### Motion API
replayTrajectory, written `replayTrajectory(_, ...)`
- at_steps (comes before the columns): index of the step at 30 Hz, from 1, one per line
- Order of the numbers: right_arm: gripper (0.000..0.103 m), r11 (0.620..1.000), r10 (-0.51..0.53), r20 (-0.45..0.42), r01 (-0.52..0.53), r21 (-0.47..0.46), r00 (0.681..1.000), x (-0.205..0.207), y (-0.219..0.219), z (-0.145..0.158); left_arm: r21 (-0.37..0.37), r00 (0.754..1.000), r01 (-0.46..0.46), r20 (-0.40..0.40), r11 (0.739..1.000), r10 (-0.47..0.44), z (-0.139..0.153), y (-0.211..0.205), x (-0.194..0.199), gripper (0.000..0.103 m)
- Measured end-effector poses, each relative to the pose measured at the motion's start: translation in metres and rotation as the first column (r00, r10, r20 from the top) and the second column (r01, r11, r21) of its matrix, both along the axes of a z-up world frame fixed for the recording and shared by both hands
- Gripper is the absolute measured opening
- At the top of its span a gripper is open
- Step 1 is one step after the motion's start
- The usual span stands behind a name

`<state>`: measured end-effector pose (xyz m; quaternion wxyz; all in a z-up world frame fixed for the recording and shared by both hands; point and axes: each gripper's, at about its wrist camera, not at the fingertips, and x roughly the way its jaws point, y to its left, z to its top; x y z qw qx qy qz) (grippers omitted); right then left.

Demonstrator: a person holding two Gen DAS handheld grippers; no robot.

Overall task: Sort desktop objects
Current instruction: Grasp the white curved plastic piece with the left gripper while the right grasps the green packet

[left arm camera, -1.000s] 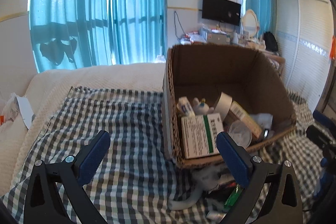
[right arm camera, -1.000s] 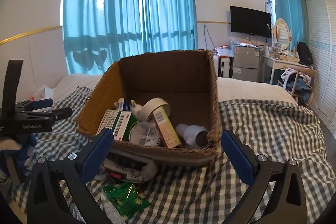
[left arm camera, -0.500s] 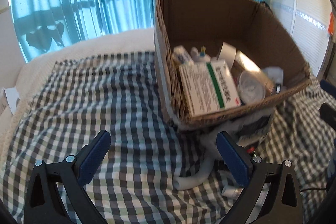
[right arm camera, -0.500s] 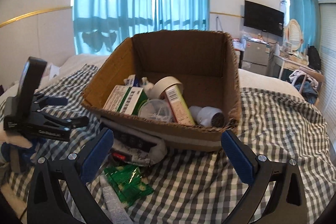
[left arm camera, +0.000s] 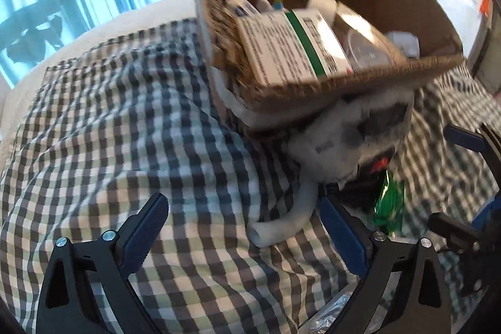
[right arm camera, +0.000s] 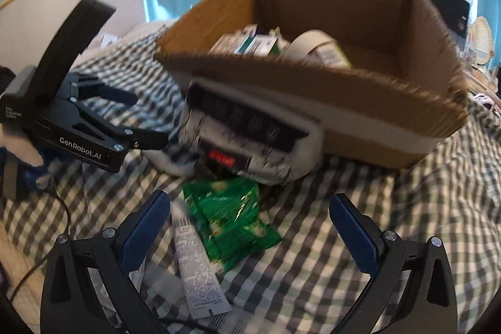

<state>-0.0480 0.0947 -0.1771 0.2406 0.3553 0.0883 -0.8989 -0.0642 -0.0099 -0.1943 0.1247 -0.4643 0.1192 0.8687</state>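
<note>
Much of the sorting looks done: the cardboard box [right arm camera: 360,102] already holds a white carton [left arm camera: 294,46], a tape roll [right arm camera: 310,43] and other small items. Left on the checked cloth [left arm camera: 125,127], just in front of the box, lie a green packet [right arm camera: 228,218], a white tube [right arm camera: 194,265] and a crumpled grey-white pouch [right arm camera: 250,130]. The right gripper [right arm camera: 250,227] is spread wide and empty over the packet; the left gripper [left arm camera: 244,233] is equally wide, holding nothing. Open cloth lies left of the box; its near wall crowds the pouch
</note>
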Motion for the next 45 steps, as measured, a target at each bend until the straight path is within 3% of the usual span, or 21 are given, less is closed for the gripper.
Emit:
replayTrajectory(4, 0.102, 1.0, 0.005, 0.029, -0.005, 0.012, 1.0, -0.003, -0.004, -0.012, -0.017, 1.0, 0.025, -0.006, 1.0, -0.025, -0.006, 0.01, 0.003, 0.096)
replayTrajectory(7, 0.102, 1.0, -0.004, 0.057, 0.003, 0.016, 0.998, -0.005, -0.004, -0.02, -0.026, 0.999, 0.041, 0.002, 0.999, -0.04, -0.011, 0.017, 0.003, 0.088)
replayTrajectory(10, 0.102, 1.0, -0.006, 0.078, 0.004, 0.023, 0.997, -0.008, -0.004, -0.027, -0.069, 0.997, 0.077, 0.025, 0.995, -0.075, -0.023, 0.028, 0.001, 0.083)
replayTrajectory(14, 0.102, 0.999, 0.005, 0.09, -0.008, 0.035, 0.996, -0.013, -0.009, -0.032, -0.183, 0.989, 0.139, 0.082, 0.973, -0.125, -0.057, 0.048, 0.001, 0.079)
replayTrajectory(17, 0.101, 0.999, 0.009, 0.098, -0.014, 0.045, 0.995, -0.017, -0.012, -0.039, -0.181, 0.982, 0.181, 0.089, 0.967, -0.167, -0.058, 0.058, 0.005, 0.079)
replayTrajectory(22, 0.09, 1.0, -0.001, 0.147, 0.0, 0.012, 0.989, -0.027, -0.011, -0.052, -0.221, 0.981, 0.188, 0.094, 0.957, -0.171, -0.069, 0.07, 0.003, 0.072)
replayTrajectory(24, 0.07, 1.0, -0.009, 0.159, 0.008, 0.003, 0.987, -0.03, -0.009, -0.053, -0.242, 0.98, 0.192, 0.091, 0.951, -0.175, -0.074, 0.076, 0.002, 0.072)
replayTrajectory(25, 0.069, 1.0, -0.012, 0.159, 0.012, 0.004, 0.987, -0.031, -0.009, -0.053, -0.259, 0.98, 0.195, 0.086, 0.946, -0.178, -0.077, 0.08, 0.002, 0.071)
replayTrajectory(30, 0.051, 1.0, -0.019, 0.152, 0.02, -0.006, 0.988, -0.032, -0.009, -0.05, -0.361, 0.977, 0.208, 0.031, 0.909, -0.211, -0.085, 0.102, 0.009, 0.051)
replayTrajectory(32, 0.046, 1.0, -0.017, 0.149, 0.018, -0.006, 0.989, -0.031, -0.009, -0.048, -0.373, 0.979, 0.195, 0.024, 0.907, -0.201, -0.085, 0.105, 0.008, 0.039)
replayTrajectory(33, 0.031, 1.0, -0.01, 0.147, 0.011, -0.009, 0.989, -0.031, -0.01, -0.046, -0.36, 0.982, 0.184, 0.021, 0.915, -0.189, -0.083, 0.105, 0.007, 0.038)
replayTrajectory(37, 0.031, 1.0, -0.001, 0.123, 0.0, 0.004, 0.992, -0.027, -0.014, -0.039, -0.326, 0.984, 0.173, 0.009, 0.929, -0.179, -0.076, 0.108, 0.006, 0.032)
replayTrajectory(42, 0.031, 1.0, 0.0, 0.092, 0.0, -0.007, 0.996, -0.023, -0.015, -0.027, -0.161, 0.992, 0.124, 0.018, 0.979, -0.123, -0.052, 0.095, -0.001, 0.019)
replayTrajectory(43, 0.031, 1.0, 0.0, 0.088, 0.0, -0.008, 0.996, -0.023, -0.015, -0.025, -0.125, 0.994, 0.112, 0.021, 0.986, -0.11, -0.047, 0.092, -0.003, 0.011)
replayTrajectory(45, 0.031, 1.0, 0.002, 0.074, -0.002, -0.012, 0.997, -0.021, -0.016, -0.019, -0.093, 0.995, 0.102, 0.021, 0.99, -0.101, -0.042, 0.091, -0.004, 0.01)
